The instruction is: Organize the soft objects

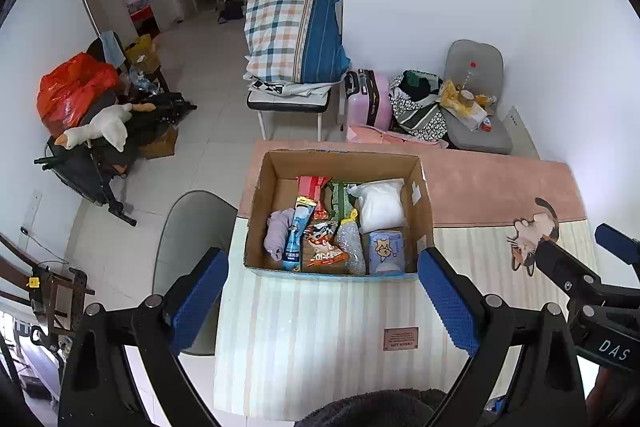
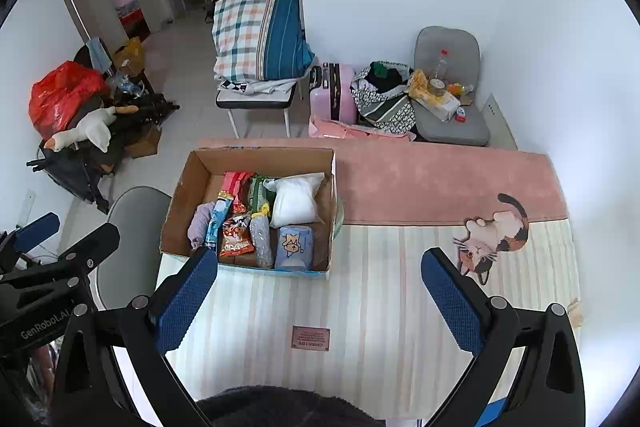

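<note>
Both tongs, left [image 1: 322, 301] and right [image 2: 320, 297], gape wide, empty, above the striped table [image 2: 360, 307]. Open brown cardboard box [image 2: 192, 179] of soft packets at 11 o'clock from the right tongs. Risk: packets crowd together, so a grab likely snags two.

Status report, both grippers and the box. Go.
Left gripper open, empty. Right gripper open, empty. Cardboard box on the table mat, packed: white pillow, lavender cloth, snack packets. Nothing blocking.

A plaid quilt [image 1: 294, 35] sits on a bench [image 1: 289, 102]; a pink suitcase [image 1: 368, 98] stands beside a grey chair [image 1: 476, 99].
</note>
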`<move>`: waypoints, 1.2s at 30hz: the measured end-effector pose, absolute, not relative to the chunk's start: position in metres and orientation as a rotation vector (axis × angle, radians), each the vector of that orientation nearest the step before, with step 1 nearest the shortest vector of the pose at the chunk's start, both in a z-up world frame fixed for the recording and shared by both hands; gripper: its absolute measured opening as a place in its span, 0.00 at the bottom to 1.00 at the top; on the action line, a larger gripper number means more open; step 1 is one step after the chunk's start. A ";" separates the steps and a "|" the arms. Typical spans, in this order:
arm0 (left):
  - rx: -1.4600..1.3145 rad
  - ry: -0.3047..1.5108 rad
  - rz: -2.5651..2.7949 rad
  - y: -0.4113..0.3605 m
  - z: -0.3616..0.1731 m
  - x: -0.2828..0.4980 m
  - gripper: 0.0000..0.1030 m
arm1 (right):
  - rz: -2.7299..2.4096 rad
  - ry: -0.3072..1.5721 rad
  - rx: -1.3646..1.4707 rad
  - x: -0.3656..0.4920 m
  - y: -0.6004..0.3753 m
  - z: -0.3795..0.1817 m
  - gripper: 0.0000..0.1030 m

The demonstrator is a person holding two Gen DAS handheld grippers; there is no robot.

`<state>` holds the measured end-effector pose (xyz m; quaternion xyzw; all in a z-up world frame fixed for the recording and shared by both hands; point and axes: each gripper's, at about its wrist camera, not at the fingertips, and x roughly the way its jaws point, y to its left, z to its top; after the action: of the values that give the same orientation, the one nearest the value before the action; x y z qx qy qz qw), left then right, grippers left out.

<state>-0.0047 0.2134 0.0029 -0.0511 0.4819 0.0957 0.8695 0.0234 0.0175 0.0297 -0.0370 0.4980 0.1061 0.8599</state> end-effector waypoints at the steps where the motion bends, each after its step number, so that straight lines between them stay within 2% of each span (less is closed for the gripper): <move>1: -0.109 1.005 0.199 0.213 0.004 -0.006 0.94 | 0.222 1.041 -0.078 0.022 0.017 0.033 1.00; 10: -0.107 0.987 0.214 0.214 0.010 -0.016 0.94 | 0.206 0.998 -0.081 0.014 0.011 0.051 1.00; 36: -0.109 0.969 0.219 0.206 0.018 -0.024 0.94 | 0.202 0.985 -0.106 0.014 0.010 0.057 1.00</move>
<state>-0.0238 0.2057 0.0178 -0.0522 0.4645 0.1049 0.8778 0.0141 0.0101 0.0569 -0.0506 0.4717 0.0966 0.8750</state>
